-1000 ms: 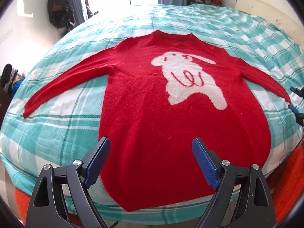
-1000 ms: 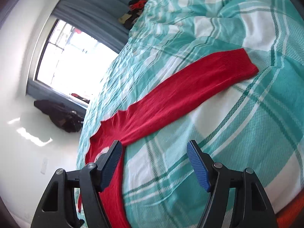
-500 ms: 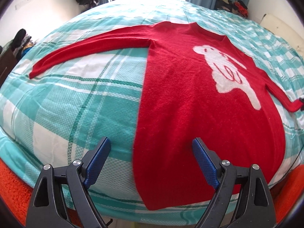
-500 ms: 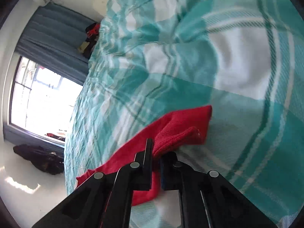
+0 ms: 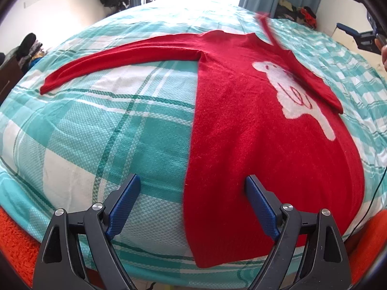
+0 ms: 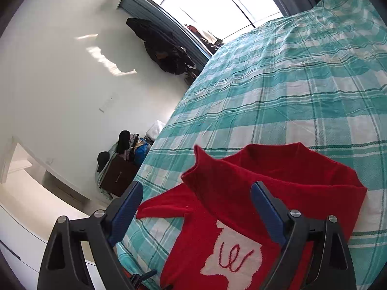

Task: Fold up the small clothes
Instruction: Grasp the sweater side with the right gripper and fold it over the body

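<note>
The red sweater (image 5: pixel 254 133) lies flat on the bed (image 5: pixel 108 133). One sleeve (image 5: pixel 312 82) is already thrown over the chest; the other sleeve (image 5: pixel 116 60) is not folded. The right tool (image 6: pixel 196 207) is opening and empty. The left tool (image 5: pixel 192 199) is wide open at the hem.

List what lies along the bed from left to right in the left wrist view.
Outstretched sleeve → bare checked bedspread → red sweater body → white animal patch → folded-over sleeve → right gripper at the upper right edge, jaws opening, nothing between them.
</note>
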The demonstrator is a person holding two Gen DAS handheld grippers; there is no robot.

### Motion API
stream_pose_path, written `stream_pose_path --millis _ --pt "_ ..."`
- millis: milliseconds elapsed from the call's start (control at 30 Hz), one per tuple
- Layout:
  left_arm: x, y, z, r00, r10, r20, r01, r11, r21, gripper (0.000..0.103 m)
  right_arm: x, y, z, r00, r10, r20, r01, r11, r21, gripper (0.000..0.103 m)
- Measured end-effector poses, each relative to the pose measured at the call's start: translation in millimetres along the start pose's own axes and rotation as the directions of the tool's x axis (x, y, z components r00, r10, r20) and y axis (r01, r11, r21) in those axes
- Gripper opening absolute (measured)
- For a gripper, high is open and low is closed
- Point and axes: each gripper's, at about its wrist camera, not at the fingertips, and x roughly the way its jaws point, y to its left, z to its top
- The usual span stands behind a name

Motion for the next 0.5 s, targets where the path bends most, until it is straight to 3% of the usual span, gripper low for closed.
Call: stream_pose_path --millis 67,133,200,267,333,367,400,433,467,500 --pt "0.3 2.2 -0.8 1.0 -0.006 0.0 0.006 1.0 -0.007 0.089 -6.6 -12.3 -6.8 0.998 -0.059 0.019 0.059 0.998 0.017 0.086" --pt "1.7 2.8 -0.1 1.0 -0.008 -0.003 0.008 1.0 -0.009 0.09 -14.5 -49.4 0.0 0.986 -0.162 0.029 0.16 0.986 0.049 0.07" --pt "3.6 1.4 0.4 1.0 -0.004 -0.004 0.004 1.0 -0.006 0.091 -15.8 -76.2 -1.8 0.972 -0.234 -0.014 0.234 0.971 0.038 0.039" --pt "4.5 -0.9 0.3 1.0 0.004 -0.004 -0.004 1.0 0.001 0.093 -4.0 -93.1 -15.8 0.964 -0.257 -0.069 0.258 0.966 0.001 0.031" --pt "4.9 -2.4 0.2 1.0 0.009 -0.004 -0.009 1.0 0.006 0.093 13.7 -112.0 -39.3 0.958 -0.251 -0.138 0.25 0.968 -0.023 0.03" --pt "5.1 -2.2 0.2 1.0 0.009 -0.004 -0.009 1.0 0.007 0.093 25.0 -123.2 -54.7 0.943 -0.28 -0.178 0.277 0.96 -0.041 0.03" --pt "5.0 -2.2 0.3 1.0 0.008 -0.003 -0.008 1.0 0.006 0.094 36.5 -139.0 -73.6 0.906 -0.354 -0.232 0.348 0.935 -0.07 0.029" --pt "5.0 -2.5 -0.1 1.0 0.008 -0.003 -0.008 1.0 0.008 0.094 49.7 -161.7 -91.6 0.833 -0.457 -0.311 0.451 0.887 -0.095 0.027" --pt "5.1 -2.8 -0.3 1.0 0.01 -0.003 -0.01 1.0 0.011 0.094 52.1 -178.6 -105.4 0.806 -0.48 -0.346 0.481 0.872 -0.09 0.015" --pt "5.1 -2.3 -1.7 1.0 0.011 -0.002 -0.011 1.0 0.012 0.094 41.6 -183.2 -107.2 0.842 -0.449 -0.299 0.455 0.889 -0.052 0.013"
